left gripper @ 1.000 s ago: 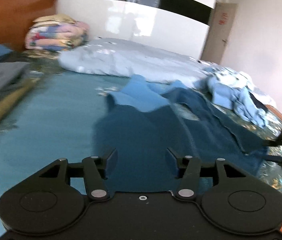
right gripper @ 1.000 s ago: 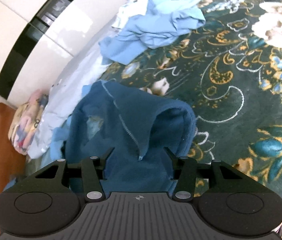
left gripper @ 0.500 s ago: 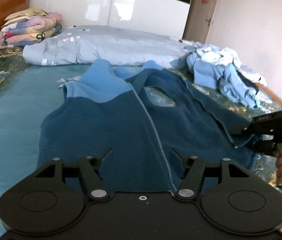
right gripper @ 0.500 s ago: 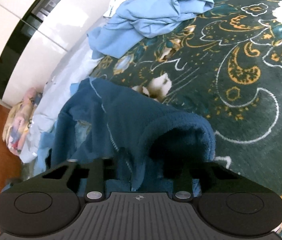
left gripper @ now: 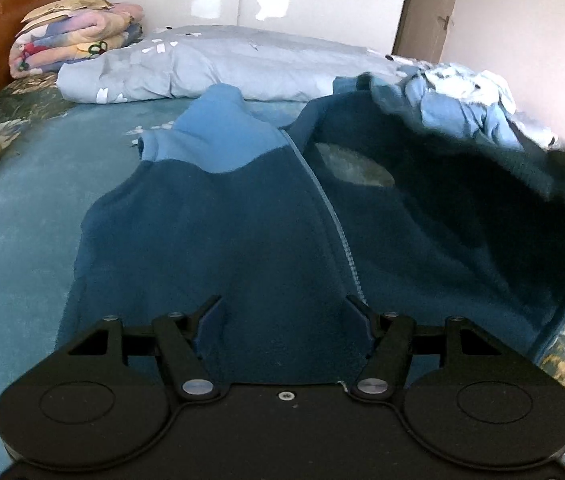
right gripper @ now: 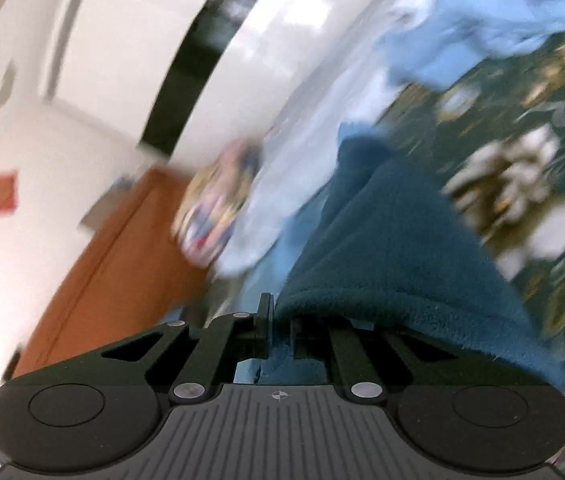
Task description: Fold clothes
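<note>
A dark blue fleece jacket (left gripper: 218,240) with a light blue collar and a zip lies on the bed. My left gripper (left gripper: 282,312) is open, its fingers spread over the jacket's bottom hem. The jacket's right half is lifted and arches up at the right of the left wrist view. My right gripper (right gripper: 280,326) is shut on the jacket's fleece edge (right gripper: 394,264), which drapes over its right finger. The right wrist view is blurred by motion.
A pale blue duvet (left gripper: 218,64) lies across the back of the bed. Folded flowery blankets (left gripper: 70,40) sit at the back left by the wooden headboard. A heap of light blue clothes (left gripper: 462,104) lies at the right. The bedspread (right gripper: 542,128) is dark green and flowered.
My right gripper has closed on the jacket's right edge and lifted it up and over toward the left. My left gripper has moved closer over the hem.
</note>
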`<state>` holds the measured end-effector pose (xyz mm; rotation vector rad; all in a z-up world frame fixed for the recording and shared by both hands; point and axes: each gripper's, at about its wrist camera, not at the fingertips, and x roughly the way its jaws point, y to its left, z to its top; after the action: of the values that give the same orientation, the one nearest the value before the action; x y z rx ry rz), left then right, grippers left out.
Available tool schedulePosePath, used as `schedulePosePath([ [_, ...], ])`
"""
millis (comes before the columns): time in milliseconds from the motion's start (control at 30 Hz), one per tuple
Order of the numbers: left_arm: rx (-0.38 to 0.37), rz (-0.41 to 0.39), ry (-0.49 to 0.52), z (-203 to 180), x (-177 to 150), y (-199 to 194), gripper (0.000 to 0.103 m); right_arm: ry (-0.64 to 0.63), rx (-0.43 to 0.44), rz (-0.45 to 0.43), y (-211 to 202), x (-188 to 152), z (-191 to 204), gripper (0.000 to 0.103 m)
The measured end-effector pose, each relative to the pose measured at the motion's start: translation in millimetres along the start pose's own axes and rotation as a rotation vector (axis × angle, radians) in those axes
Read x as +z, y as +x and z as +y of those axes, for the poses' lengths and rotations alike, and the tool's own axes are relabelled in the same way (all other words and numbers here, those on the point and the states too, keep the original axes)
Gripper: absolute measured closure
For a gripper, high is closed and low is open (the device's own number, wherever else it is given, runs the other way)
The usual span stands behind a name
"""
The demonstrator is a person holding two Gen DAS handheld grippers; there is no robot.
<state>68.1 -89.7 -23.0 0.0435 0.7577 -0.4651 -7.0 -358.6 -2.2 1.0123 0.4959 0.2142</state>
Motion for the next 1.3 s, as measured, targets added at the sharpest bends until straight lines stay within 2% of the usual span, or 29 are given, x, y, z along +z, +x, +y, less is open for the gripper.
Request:
schedulePosePath([
  [133,-0.009,-0.029,-0.030,10.5,6.6,-11.4,0.040,-0.041,-0.044,0.164,22.8,-37.0,5.8,0.098],
  [333,-0.034,-0.075,-0.018,17.5,27.0,-15.7,0.039,0.009,-0.152,0.292,37.8,-63.7,-9.4,0.098],
  [533,-0.087,-0.147,-0.004,11.3,85.3,5.0,0.033,-0.003,-0.193,0.310,34.9,-60.3,-9.5,0.096],
  [667,-0.085,-0.200,0.150,-17.2,125.3,33.4,0.032,0.016,-0.214,0.317,35.9,-61.2,-18.2,0.090],
  [733,-0.097,-0.198,0.203,-29.1,140.1,52.4,0.031,0.026,-0.227,0.316,34.5,-61.0,-21.9,0.083],
  [800,-0.093,-0.174,0.214,-37.9,154.7,75.1,0.031,0.041,-0.240,0.312,30.5,-58.5,-25.0,0.061],
  [1033,-0.097,-0.144,0.207,-55.4,176.6,135.6,0.032,-0.013,-0.284,0.254,-9.9,-33.9,-23.0,0.056],
  [1133,-0.096,-0.124,0.161,-57.3,178.5,150.4,0.044,-0.046,-0.306,0.201,-27.4,-18.5,-19.5,0.056],
  [1200,-0.080,-0.093,0.163,-60.2,178.1,160.9,0.064,-0.069,-0.316,0.171,-36.4,-8.8,-19.1,0.055],
  [1233,-0.086,-0.092,0.163,-60.4,177.5,163.7,0.070,-0.080,-0.323,0.157,-40.1,-4.2,-18.7,0.056],
  [1300,-0.095,-0.096,0.155,-59.9,175.9,167.7,0.094,-0.096,-0.346,0.140,-39.2,5.1,-19.4,0.055],
])
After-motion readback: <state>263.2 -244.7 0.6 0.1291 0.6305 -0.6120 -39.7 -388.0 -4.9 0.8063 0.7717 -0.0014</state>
